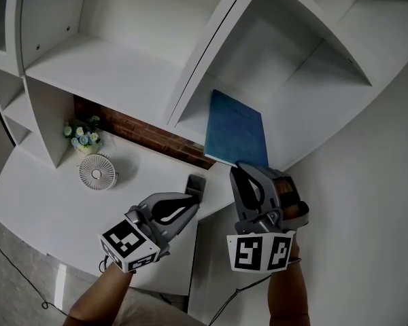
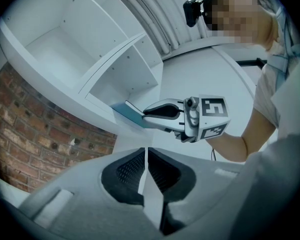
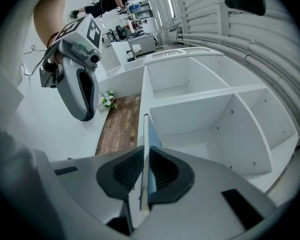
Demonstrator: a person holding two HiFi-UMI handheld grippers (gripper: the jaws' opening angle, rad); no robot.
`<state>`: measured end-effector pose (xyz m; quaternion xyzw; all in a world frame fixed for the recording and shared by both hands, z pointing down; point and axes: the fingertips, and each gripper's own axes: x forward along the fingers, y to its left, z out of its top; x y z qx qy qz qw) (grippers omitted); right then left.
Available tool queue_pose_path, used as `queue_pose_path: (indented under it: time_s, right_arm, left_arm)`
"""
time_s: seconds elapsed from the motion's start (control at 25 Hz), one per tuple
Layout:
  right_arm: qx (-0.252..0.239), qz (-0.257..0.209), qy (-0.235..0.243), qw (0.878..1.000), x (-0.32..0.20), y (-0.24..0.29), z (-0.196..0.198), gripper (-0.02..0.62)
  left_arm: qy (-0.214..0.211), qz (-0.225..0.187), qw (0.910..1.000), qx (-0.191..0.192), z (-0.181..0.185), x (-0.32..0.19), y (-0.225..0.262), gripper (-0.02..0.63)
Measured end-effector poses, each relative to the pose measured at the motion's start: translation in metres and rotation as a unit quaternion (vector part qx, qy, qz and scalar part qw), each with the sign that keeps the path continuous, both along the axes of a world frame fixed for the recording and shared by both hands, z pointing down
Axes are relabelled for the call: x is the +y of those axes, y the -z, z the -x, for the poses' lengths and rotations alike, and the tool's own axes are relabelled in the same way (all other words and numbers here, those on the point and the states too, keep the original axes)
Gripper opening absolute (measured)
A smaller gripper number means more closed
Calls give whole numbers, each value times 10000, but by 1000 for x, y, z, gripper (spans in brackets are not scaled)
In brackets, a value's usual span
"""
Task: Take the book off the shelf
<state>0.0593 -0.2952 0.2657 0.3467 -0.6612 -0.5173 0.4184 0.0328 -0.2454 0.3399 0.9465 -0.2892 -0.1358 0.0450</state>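
Book: the blue book (image 1: pixel 235 129) stands on edge at the mouth of the lower right compartment of the white shelf (image 1: pixel 313 87), tilted out toward the person. I cannot tell whether its far end is resting on the shelf board.
Right gripper: the right gripper (image 1: pixel 243 170) has its fingers clenched on the near edge of the book. Its own view shows the thin book (image 3: pixel 153 137) pinched edge-on between the two dark pads.
Why held so: a pinch on the near edge looks meant to draw the book straight out of the compartment. A thin cover held by one edge could swing or sag once it has no support.
Left gripper: the left gripper (image 1: pixel 190 208) hangs low over the table (image 1: pixel 47 195), near the right one but apart from it. Its fingers are pressed together with nothing between them.
Why idle: my guess is that one gripper is enough for a light book, so the left one stays clear of the way out.
Bystanders: a small fan (image 1: pixel 97 172) and a pot of flowers (image 1: pixel 83 136) sit well to the left, out of the book's likely path.
Stage: grasp made, and the book looks partly out of the compartment.
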Motion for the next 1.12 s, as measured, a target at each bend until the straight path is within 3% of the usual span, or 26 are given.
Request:
queue_pose_path:
  time_s: [0.76,1.0,1.12]
  right_arm:
    - [-124,-13,104,9999,27,1,-5,51]
    - [-132,-36,162,9998,27,1,-6,51]
    - [-140,-45,192,9997,27,0,-6,51]
  left_arm:
    - [-107,1,9999,-51,-7,4,2,11]
    - [-279,376,9985,294,5,-3,14,11]
    - [-480,727,9941,652,10,-8,25,14]
